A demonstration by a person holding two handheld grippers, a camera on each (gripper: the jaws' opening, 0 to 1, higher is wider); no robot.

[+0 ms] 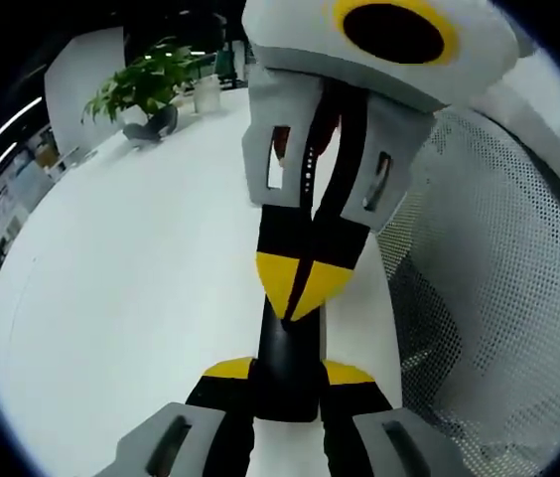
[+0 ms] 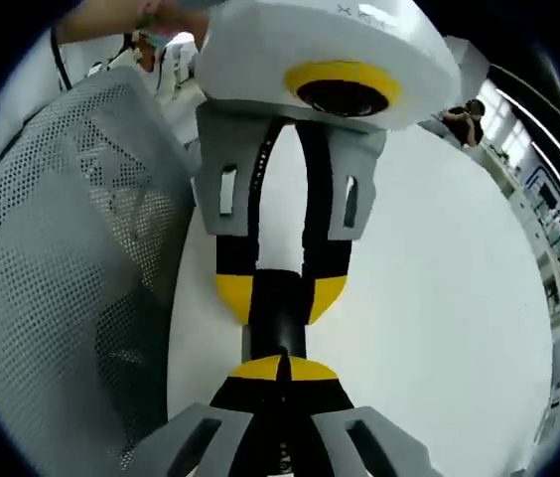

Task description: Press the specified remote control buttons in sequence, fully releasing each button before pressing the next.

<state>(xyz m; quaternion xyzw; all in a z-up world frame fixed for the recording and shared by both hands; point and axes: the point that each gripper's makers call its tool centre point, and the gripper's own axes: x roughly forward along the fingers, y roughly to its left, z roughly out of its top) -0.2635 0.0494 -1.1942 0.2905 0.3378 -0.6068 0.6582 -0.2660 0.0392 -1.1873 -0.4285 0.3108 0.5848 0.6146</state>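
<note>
A slim black remote control (image 1: 287,353) lies lengthwise between the yellow-tipped jaws of my left gripper (image 1: 288,374), which is shut on its sides just above the white table (image 1: 141,278). My right gripper (image 1: 300,284) reaches in from the top of the left gripper view, its yellow tips shut together into one point that rests on the remote's upper face. In the right gripper view my right gripper (image 2: 282,370) is shut, its tips meeting at the remote (image 2: 280,318). Beyond it my left gripper (image 2: 280,295) clamps the remote from both sides. The buttons are hidden.
A grey mesh chair back (image 1: 498,258) stands close beside the table edge, also seen as the mesh chair (image 2: 62,229). A potted plant (image 1: 146,84) sits at the far end of the table. A person (image 2: 464,117) is far off, and another person's hand (image 2: 151,15) shows.
</note>
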